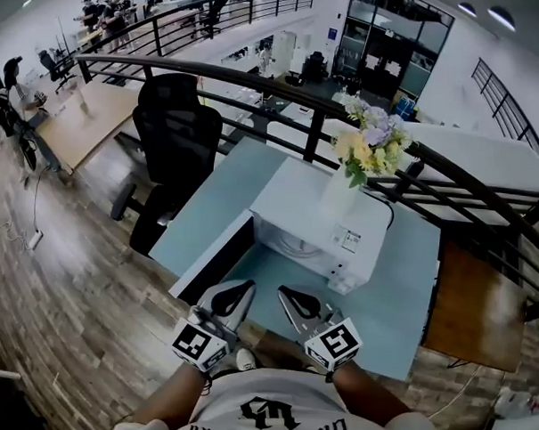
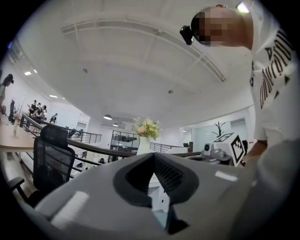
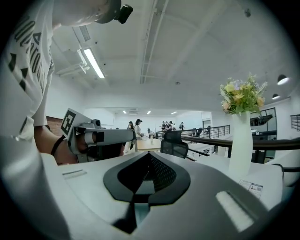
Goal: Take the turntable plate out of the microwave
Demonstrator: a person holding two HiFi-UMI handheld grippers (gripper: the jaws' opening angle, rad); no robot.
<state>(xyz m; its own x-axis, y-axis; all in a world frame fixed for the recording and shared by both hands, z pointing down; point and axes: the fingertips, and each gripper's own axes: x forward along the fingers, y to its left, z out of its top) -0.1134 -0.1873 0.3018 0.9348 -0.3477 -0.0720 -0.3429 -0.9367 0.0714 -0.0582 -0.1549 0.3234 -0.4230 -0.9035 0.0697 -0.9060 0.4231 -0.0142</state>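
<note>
A: How was the scene laid out, starting at the left?

B: An office chair (image 1: 175, 134) was seen well off the left edge of the surface (image 1: 386, 304). Next to it, the microwave door (image 1: 216, 256) was found swung open to the left, so the cavity was exposed toward the near edge.

A: And the left hand-held gripper?

B: The left hand-held gripper (image 1: 235, 295) was held level just before the opening. Its jaws were pressed together, with nothing between them. It was judged to be poised for the reach rather than in use.

A: Where was the turntable plate?

B: A pale curved rim was made out low inside the microwave (image 1: 341, 213). It was taken to be the turntable plate (image 1: 292, 246), not yet lifted out.

A: And further right?

B: The right hand-held gripper (image 1: 294, 300) was held beside the left one, likewise closed and empty. A vase (image 1: 340, 197) of flowers (image 1: 371, 143) was seen on the microwave's top, so jolting the casing was judged a risk.

A: What room was left for moving?

B: Bare surface was left in front of the microwave and to its right, where a plate could be set down. The left side was bounded by the open door. A wooden side table (image 1: 475, 308) was seen beyond the right edge. The jaws would have to be opened before the rim could be taken.
</note>
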